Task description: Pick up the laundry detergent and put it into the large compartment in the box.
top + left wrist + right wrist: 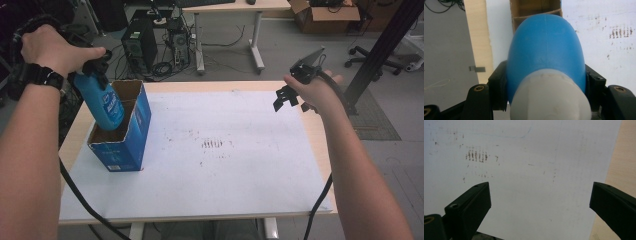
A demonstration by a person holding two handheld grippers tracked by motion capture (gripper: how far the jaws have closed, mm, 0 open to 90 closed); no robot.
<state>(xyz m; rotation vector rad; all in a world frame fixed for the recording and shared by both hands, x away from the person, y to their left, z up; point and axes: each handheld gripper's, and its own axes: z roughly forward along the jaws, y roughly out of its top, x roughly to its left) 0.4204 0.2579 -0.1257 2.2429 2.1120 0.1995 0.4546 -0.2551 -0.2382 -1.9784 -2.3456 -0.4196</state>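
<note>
A blue plastic bottle (103, 102) with a white top (551, 97) hangs tilted at the table's left. My left gripper (95, 70) is shut on its upper part. In the left gripper view the black jaws of my left gripper (546, 82) press on both sides of the blue bottle (546, 45). The bottle's lower end dips into the open top of a blue cardboard box (127, 135), over its nearer compartment. A cardboard divider crosses the box (536, 10) inside. My right gripper (287, 97) hovers above the table's far right, jaws wide apart. Nothing sits between the jaws of my right gripper (540, 195).
A white sheet (225, 165) with faint brown marks (215, 144) covers most of the wooden table. Behind the table stand a computer tower (139, 45), a desk (230, 7) and a cardboard carton (325, 15). A black post (380, 50) slants at the far right.
</note>
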